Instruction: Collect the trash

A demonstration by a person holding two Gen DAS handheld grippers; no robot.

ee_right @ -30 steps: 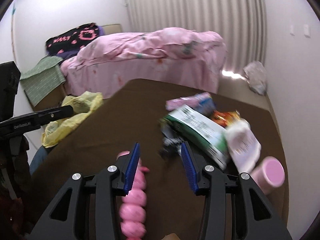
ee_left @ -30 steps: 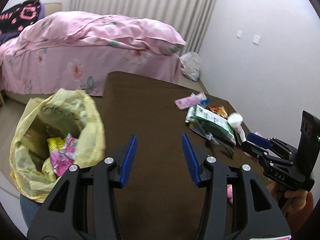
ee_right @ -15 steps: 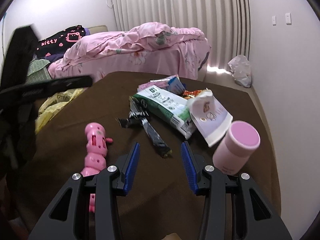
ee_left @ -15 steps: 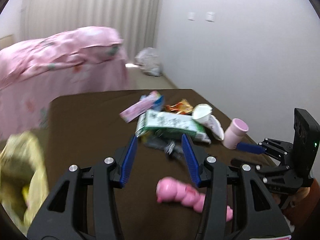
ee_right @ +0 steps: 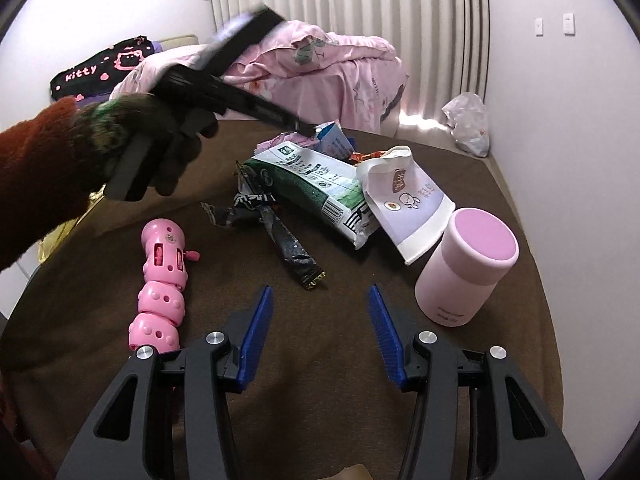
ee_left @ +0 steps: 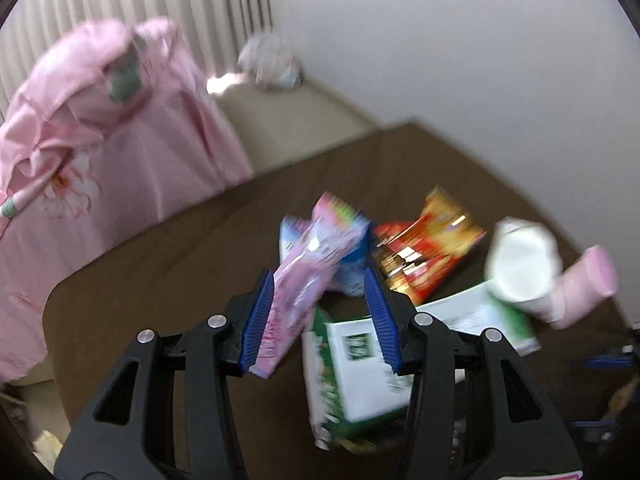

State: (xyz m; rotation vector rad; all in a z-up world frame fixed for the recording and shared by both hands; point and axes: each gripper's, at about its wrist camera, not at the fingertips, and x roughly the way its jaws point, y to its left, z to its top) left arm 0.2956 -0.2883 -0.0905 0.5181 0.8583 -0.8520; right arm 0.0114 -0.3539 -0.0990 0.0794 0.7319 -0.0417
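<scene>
the left gripper (ee_left: 318, 312) hangs over the trash pile on the tabletop (ee_left: 168, 256), jaws spread around a pink wrapper (ee_left: 308, 280), likely to pinch it. the right gripper (ee_right: 320, 332) waits, jaws spread, holding nothing.

Bare brown table (ee_right: 320, 344) is seen between the right gripper (ee_right: 320, 332) and the trash pile. The way is narrowed by the pink toy (ee_right: 162, 280) on one side and the pink cup (ee_right: 466, 266) on the other.
</scene>
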